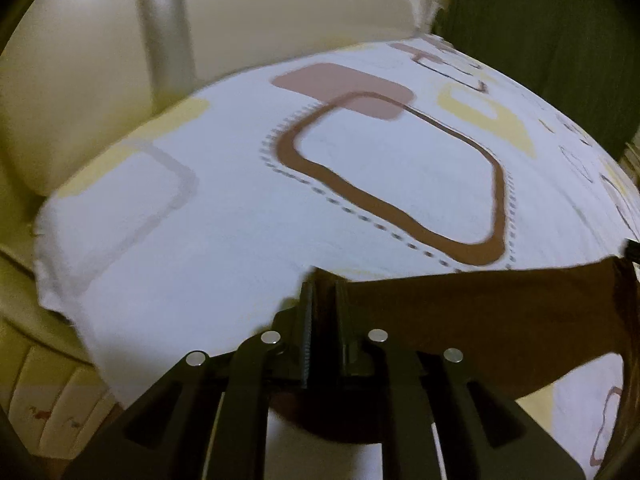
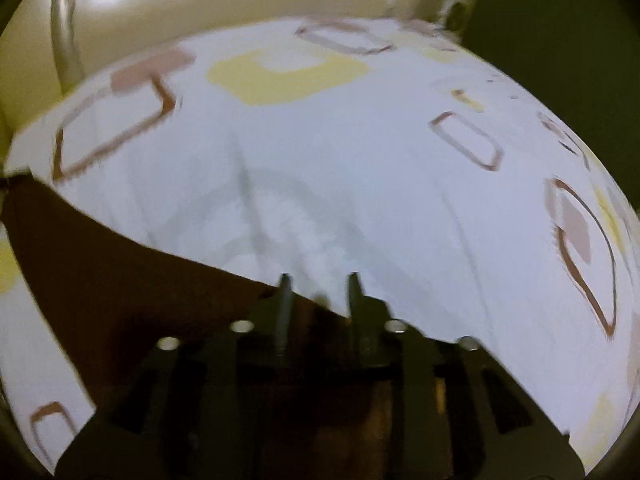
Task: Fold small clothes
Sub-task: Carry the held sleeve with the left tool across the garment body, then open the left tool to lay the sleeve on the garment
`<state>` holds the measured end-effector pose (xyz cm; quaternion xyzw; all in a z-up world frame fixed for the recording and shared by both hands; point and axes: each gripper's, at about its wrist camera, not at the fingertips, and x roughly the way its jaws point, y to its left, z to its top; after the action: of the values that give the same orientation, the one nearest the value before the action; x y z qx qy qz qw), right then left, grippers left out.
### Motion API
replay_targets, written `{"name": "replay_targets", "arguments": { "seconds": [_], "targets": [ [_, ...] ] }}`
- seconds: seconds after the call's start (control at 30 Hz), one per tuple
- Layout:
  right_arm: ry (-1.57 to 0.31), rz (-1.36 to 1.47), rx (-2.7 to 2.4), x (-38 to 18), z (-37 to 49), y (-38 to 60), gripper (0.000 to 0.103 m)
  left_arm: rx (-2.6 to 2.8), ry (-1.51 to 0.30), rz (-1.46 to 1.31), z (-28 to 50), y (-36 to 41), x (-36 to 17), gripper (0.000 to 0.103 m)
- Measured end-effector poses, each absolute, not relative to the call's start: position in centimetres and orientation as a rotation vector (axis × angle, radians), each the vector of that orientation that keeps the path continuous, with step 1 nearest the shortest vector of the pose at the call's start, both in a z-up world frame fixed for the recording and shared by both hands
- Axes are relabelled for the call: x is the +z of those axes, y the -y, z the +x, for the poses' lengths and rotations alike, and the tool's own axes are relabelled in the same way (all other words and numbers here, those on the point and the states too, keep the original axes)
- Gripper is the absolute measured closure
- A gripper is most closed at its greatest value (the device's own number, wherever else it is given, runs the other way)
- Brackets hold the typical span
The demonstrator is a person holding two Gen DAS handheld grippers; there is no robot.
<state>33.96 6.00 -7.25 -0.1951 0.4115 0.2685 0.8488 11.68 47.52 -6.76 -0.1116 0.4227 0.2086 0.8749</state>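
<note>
Left wrist view: left gripper (image 1: pixel 322 280) nearly closed, pinching the edge of a dark brown cloth (image 1: pixel 480 312) that stretches off to the right above a patterned sheet (image 1: pixel 224 216). Cream headboard (image 1: pixel 100 60) behind; dark curtain (image 1: pixel 540 12) far right. No writing readable.

Right wrist view, blurred: right gripper (image 2: pixel 318 280) jaws apart, gap clear at the tips; cloth (image 2: pixel 120 264) runs leftward under its left finger, grip uncertain. Sheet (image 2: pixel 360 152) wrinkled just ahead.
</note>
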Motion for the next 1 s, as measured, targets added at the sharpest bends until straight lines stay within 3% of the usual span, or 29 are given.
{"name": "replay_targets", "arguments": {
  "seconds": [0.17, 0.3, 0.43, 0.47, 0.77, 1.0],
  "targets": [
    [-0.859, -0.243, 0.505, -3.8, 30.2, 2.4, 0.053, 0.580, -0.922, -0.263, 9.5, -50.5, -6.5, 0.090],
    [-0.850, -0.148, 0.400, -2.2, 25.6, 11.4, 0.050, 0.563, -0.901, -0.192, 8.1, -48.3, -5.0, 0.088],
    [-0.849, -0.023, 0.215, -1.0, 21.1, 22.9, 0.047, 0.442, -0.850, -0.118, 7.8, -41.7, -3.0, 0.056],
    [-0.844, 0.019, 0.144, -0.6, 19.5, 26.9, 0.047, 0.405, -0.841, -0.111, 7.9, -39.6, -2.6, 0.053],
    [-0.749, 0.401, -0.348, -0.7, 7.5, 52.3, 0.046, 0.095, -0.840, -0.080, 9.6, -22.8, -2.0, 0.040],
    [-0.675, 0.893, -0.546, -6.6, 0.9, 66.4, 0.046, -0.010, -0.874, -0.047, 9.5, -14.1, -2.8, 0.037]
  ]
}}
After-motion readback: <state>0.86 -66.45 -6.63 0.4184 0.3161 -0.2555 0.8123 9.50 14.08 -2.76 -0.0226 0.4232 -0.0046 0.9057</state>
